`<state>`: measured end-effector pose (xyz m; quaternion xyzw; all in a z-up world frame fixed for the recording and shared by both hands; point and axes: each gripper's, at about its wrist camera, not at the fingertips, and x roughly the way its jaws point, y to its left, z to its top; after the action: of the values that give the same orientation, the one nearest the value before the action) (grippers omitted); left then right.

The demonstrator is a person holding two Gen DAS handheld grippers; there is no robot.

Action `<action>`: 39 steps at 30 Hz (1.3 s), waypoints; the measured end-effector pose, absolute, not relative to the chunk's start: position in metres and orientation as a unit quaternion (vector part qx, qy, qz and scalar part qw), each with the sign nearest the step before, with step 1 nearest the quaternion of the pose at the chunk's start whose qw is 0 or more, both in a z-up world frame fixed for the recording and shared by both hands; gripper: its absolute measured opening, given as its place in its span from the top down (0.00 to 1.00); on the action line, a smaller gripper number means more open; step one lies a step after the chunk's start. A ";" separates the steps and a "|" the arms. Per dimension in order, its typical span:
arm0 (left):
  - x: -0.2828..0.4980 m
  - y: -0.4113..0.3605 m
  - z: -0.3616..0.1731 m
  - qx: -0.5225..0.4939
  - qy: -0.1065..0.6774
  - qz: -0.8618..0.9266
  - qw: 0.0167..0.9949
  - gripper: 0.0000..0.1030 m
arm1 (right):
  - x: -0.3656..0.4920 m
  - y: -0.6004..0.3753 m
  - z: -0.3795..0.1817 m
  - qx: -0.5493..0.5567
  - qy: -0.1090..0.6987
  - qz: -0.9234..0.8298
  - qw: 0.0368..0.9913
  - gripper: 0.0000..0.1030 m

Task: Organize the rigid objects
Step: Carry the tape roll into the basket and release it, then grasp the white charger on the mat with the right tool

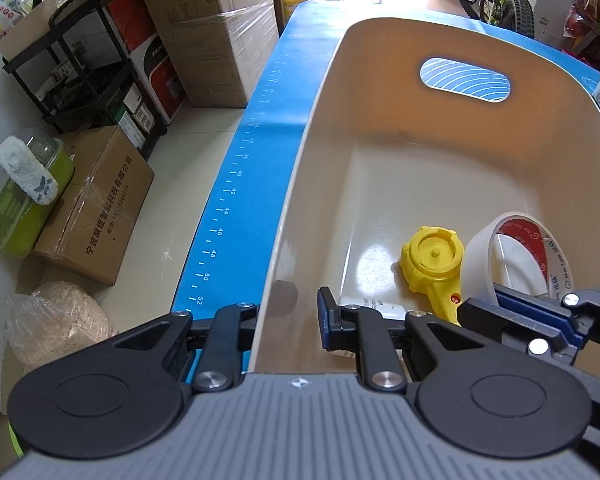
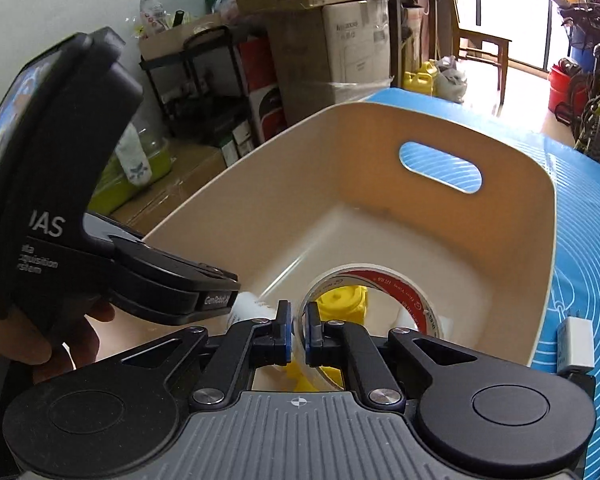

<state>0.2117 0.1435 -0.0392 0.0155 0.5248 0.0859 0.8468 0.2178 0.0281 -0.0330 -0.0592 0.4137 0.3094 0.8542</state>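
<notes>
Jaws of right gripper [image 2: 298, 334] pinch one tape roll [image 2: 374, 300]; left gripper [image 1: 288, 320] clamps bin [image 1: 324, 128] wall.

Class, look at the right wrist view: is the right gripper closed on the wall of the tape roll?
Yes, the right gripper has its two blue pads pinching the tape roll wall inside the bin.
</notes>
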 end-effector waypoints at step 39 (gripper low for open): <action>0.212 0.143 -0.041 0.016 0.525 0.087 0.846 0.79 | 0.273 -0.141 -0.011 0.006 0.334 0.056 0.941 0.02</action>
<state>0.2119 0.1430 -0.0412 0.0157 0.5250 0.0870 0.8465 0.2735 -0.1412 -0.0108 0.0063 0.3337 0.0565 0.9410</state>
